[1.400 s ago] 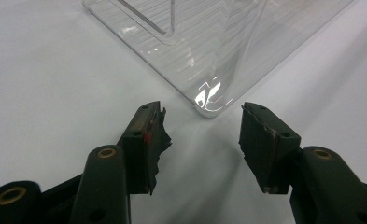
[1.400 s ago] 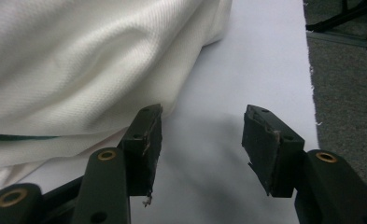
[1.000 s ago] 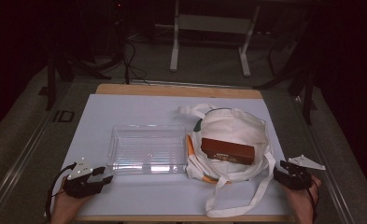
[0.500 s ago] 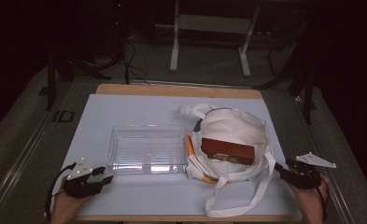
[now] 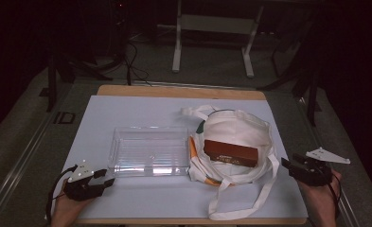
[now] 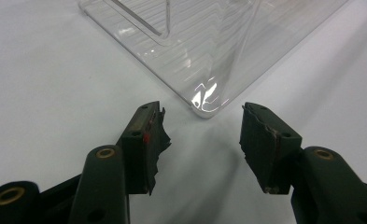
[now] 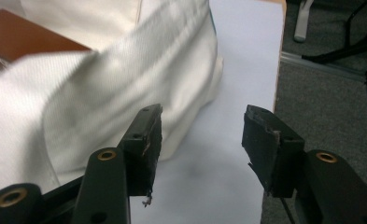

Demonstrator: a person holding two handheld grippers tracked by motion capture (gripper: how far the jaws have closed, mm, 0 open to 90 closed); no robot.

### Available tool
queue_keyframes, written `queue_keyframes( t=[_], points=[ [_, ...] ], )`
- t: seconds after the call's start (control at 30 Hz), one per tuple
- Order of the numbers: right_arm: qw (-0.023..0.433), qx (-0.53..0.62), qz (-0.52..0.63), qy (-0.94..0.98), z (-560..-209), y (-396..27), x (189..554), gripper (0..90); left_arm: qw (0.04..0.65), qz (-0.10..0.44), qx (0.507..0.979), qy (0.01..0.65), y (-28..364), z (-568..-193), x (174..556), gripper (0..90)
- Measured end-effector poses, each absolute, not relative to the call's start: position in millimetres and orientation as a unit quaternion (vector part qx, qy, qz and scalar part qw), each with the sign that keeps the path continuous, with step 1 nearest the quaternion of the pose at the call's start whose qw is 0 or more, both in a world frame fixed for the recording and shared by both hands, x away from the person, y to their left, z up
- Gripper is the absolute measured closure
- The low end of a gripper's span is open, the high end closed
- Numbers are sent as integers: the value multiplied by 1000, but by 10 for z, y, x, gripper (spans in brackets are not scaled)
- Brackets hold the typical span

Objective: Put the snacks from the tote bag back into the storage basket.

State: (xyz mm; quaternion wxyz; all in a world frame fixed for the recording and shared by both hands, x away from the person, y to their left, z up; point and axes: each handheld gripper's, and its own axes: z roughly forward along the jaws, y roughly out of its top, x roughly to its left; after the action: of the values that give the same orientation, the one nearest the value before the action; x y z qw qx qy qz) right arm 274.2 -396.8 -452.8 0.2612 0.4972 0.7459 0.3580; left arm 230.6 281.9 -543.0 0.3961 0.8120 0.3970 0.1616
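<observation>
While the left gripper (image 5: 107,178) is held low over the near left corner of the tabletop (image 5: 127,111), its fingers (image 6: 146,140) are seen spread apart with nothing between them. They are aimed at the near corner of the tray (image 5: 148,151), which is close ahead of the tips but not touched. The tray is clear, is set flat on the white sheet near the middle of the tabletop, and nothing is seen inside it.

Just to the right of the tray a white cloth bag (image 5: 238,127) is laid, its left edge touching or nearly touching the tray's right wall; which of the two cannot be told. A brown box (image 5: 231,152) is placed on the bag's near part, lengthwise across it. One long strap (image 5: 240,198) is looped from the bag toward the near edge of the tabletop.

The right gripper (image 5: 286,163) is held at the right edge of the tabletop, beside the bag and raised off the surface. Its fingers (image 7: 144,144) are likewise released: a wide gap is shown between them, and only bare sheet is seen through it. In the right gripper view the bag's cloth is found just ahead of one finger, apart from it, with the box farther off behind a fold.
</observation>
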Motion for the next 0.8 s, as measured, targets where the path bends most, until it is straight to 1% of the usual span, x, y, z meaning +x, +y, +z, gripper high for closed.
queue_keyframes(
  t=[0.33,0.8],
  points=[
    [264,480,379,746,-4328,-3880,2804,471,395,162,813,397,2816,-5430,2304,483],
    [260,445,373,771,-4238,-3631,2946,458,397,159,812,397,2819,-5431,2308,483]
  ],
)
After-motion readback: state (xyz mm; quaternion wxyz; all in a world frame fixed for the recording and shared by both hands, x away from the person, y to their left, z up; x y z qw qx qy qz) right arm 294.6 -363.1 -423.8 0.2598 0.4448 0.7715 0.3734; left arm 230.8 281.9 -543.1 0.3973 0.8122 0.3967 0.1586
